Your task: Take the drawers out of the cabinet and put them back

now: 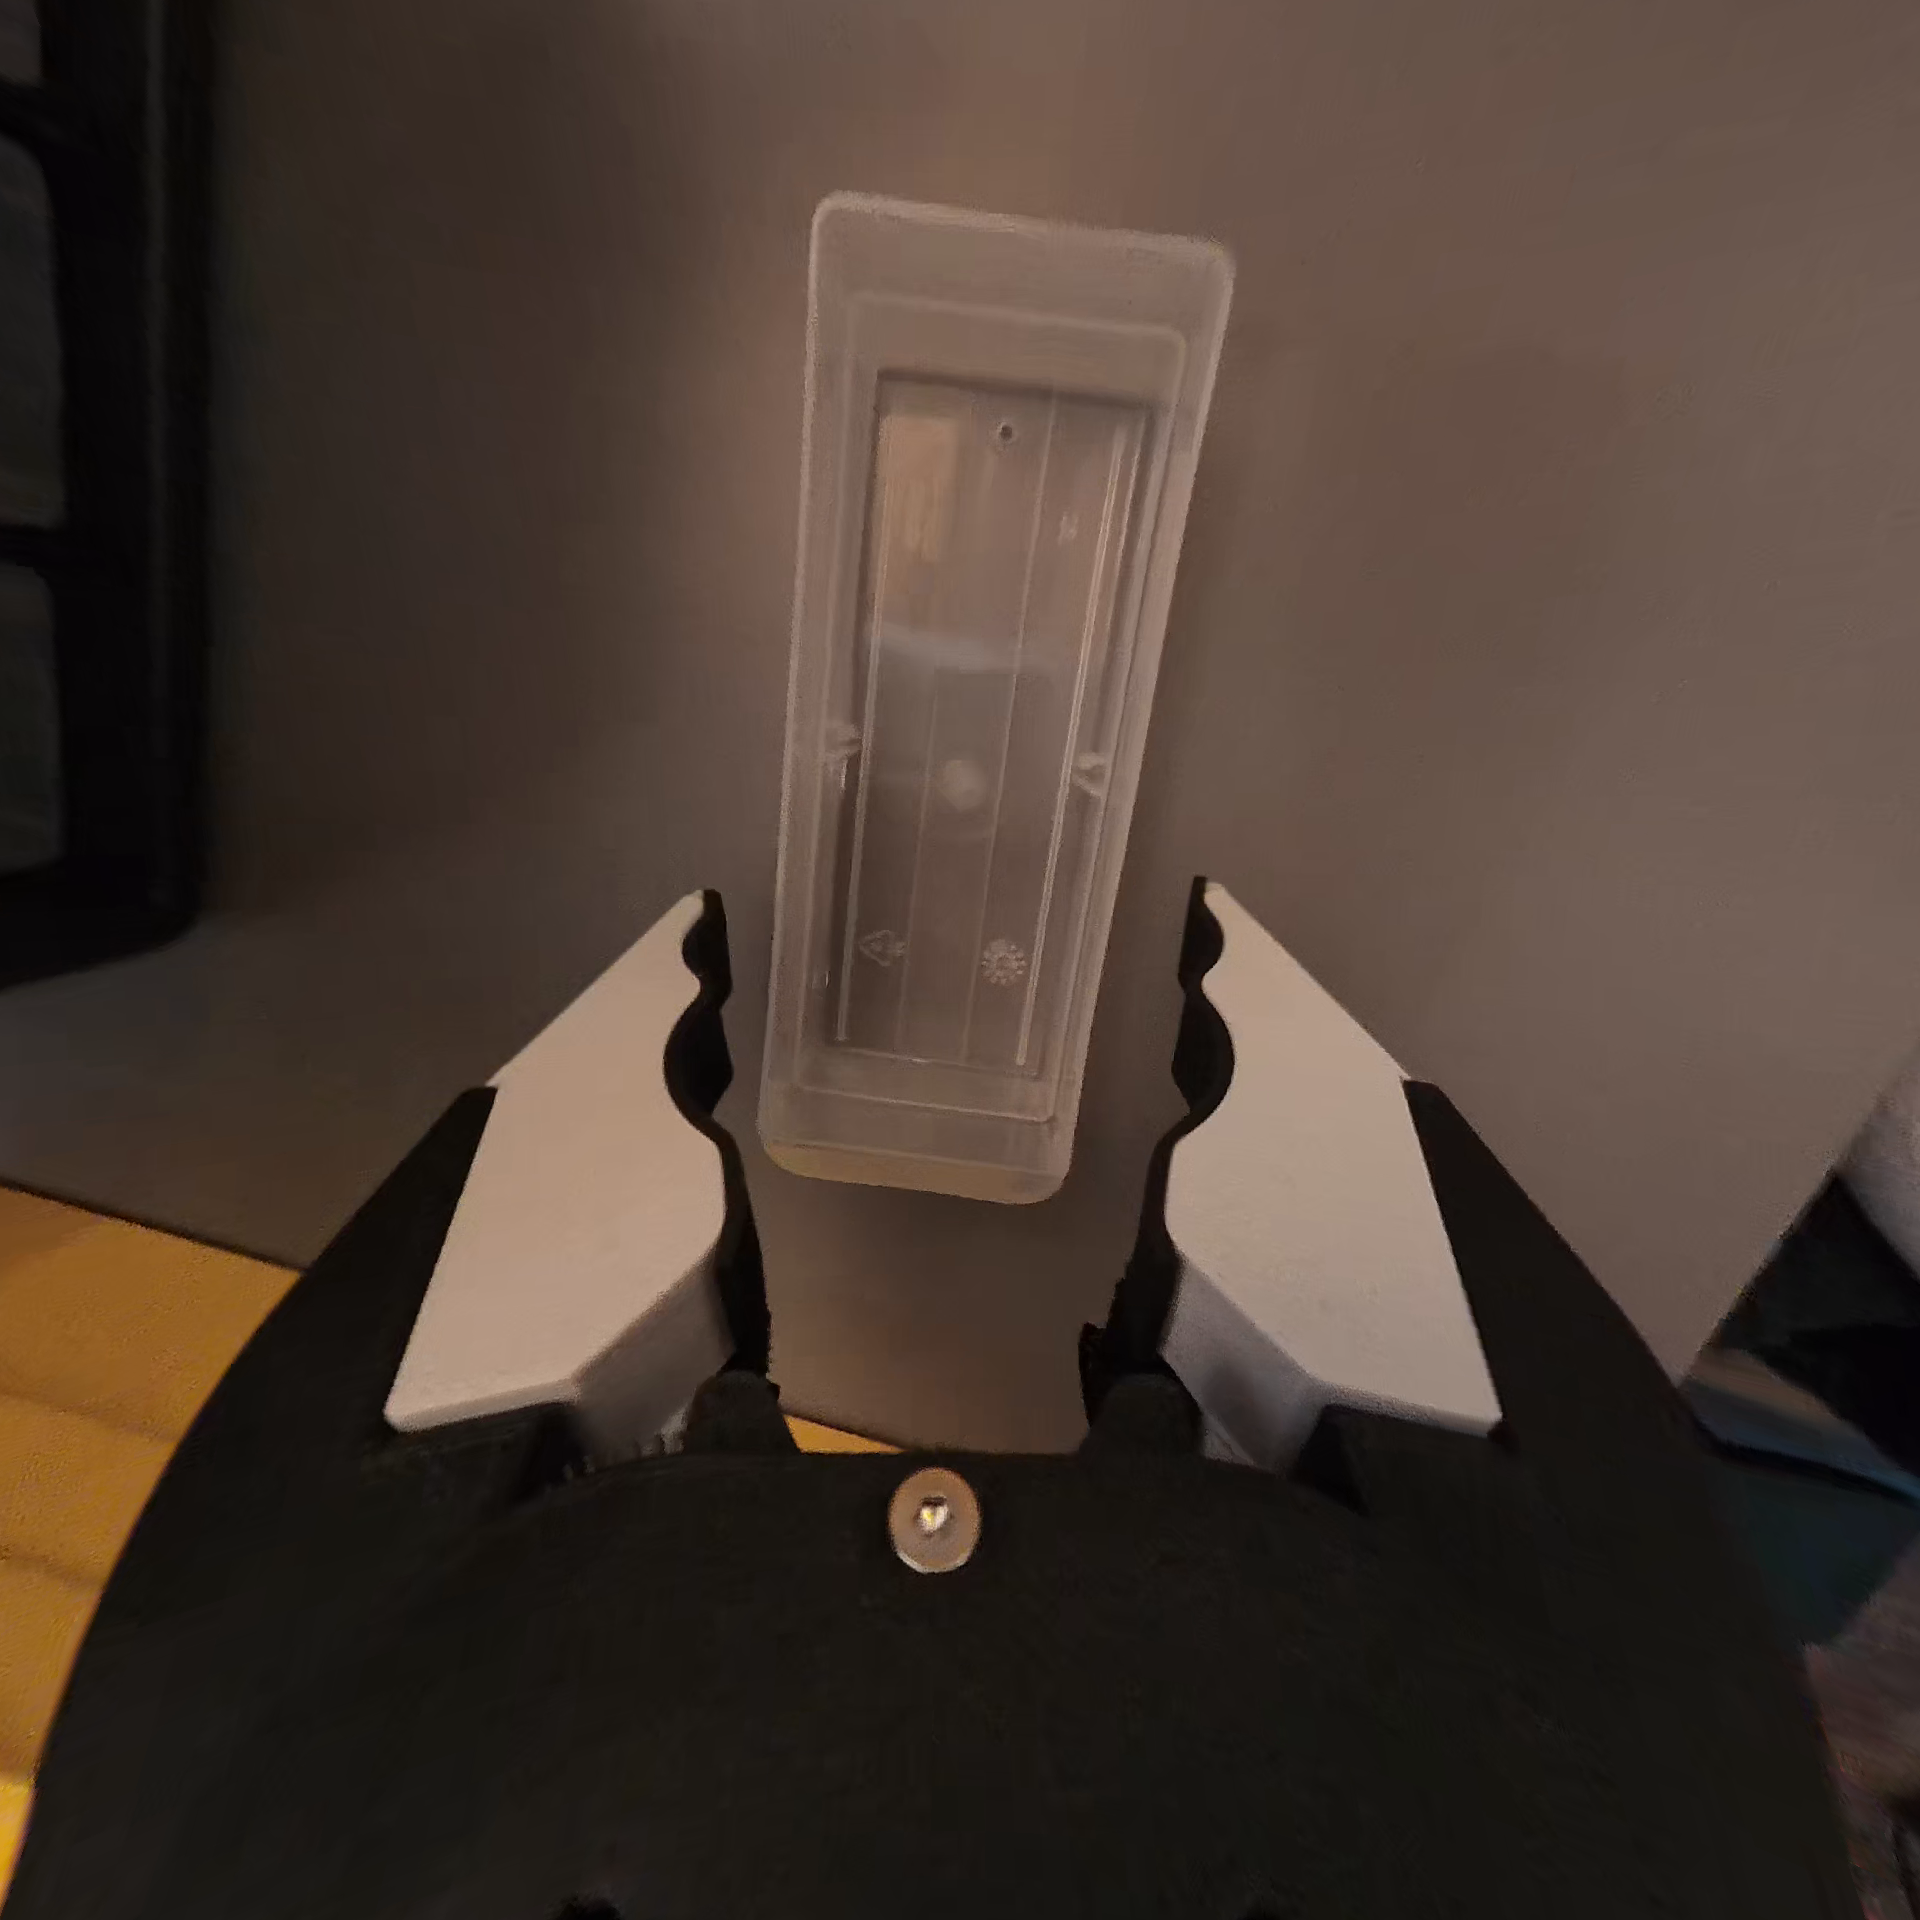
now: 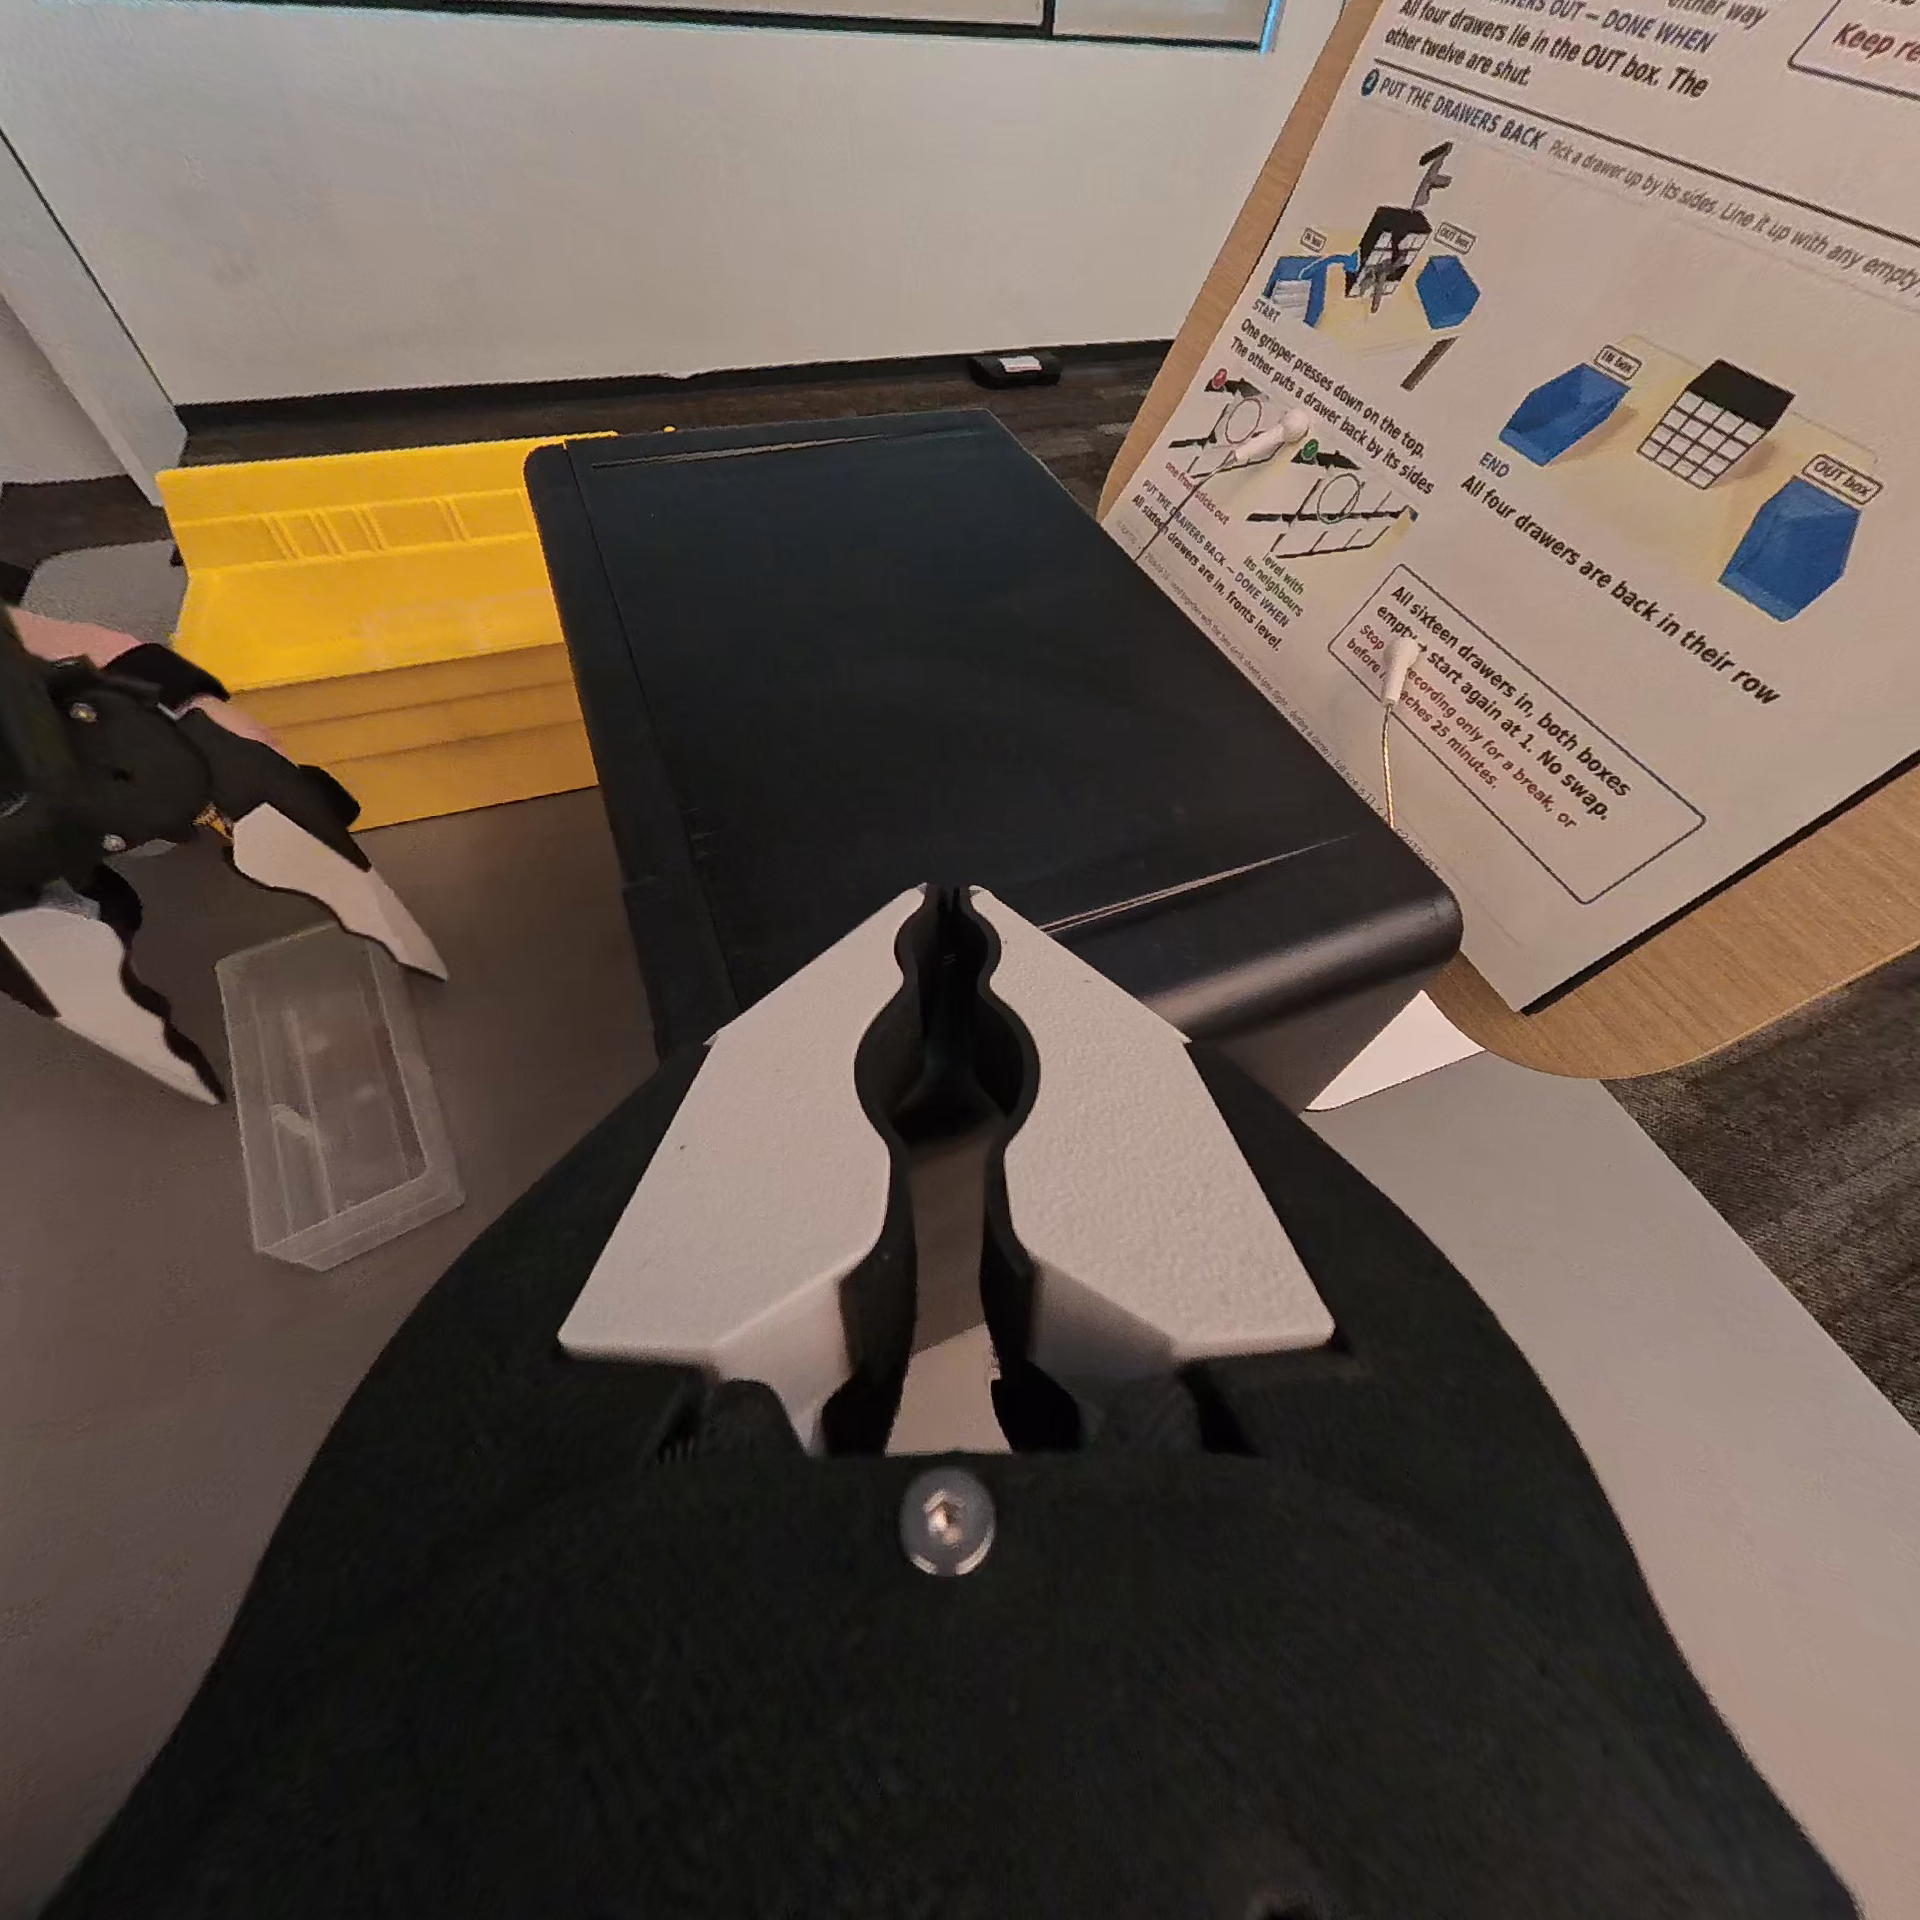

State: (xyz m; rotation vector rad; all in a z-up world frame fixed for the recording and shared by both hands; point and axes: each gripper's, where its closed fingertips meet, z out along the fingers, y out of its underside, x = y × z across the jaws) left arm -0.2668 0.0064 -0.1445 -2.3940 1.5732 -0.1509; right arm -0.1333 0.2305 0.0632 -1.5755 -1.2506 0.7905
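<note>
A clear plastic drawer (image 1: pixel 997 675) lies flat on the grey table (image 1: pixel 416 520). My left gripper (image 1: pixel 958 899) is open, with one finger on each side of the drawer's near end and not touching it. The right wrist view shows the same drawer (image 2: pixel 332 1091) left of the black cabinet (image 2: pixel 935 644), with the left gripper (image 2: pixel 322 1029) open over it. My right gripper (image 2: pixel 948 894) is shut and empty. Its tips are at the near edge of the cabinet's top. I cannot tell if they touch it.
A yellow bin (image 2: pixel 364 623) stands behind the drawer, against the cabinet's left side. A printed instruction board (image 2: pixel 1558 468) leans at the cabinet's right. A dark edge of the cabinet (image 1: pixel 83 468) shows at the far left of the left wrist view. The left gripper's tips are roughly 35 cm from the right gripper's. My left gripper's tips are some 12 cm from the cabinet (image 1: pixel 83 468).
</note>
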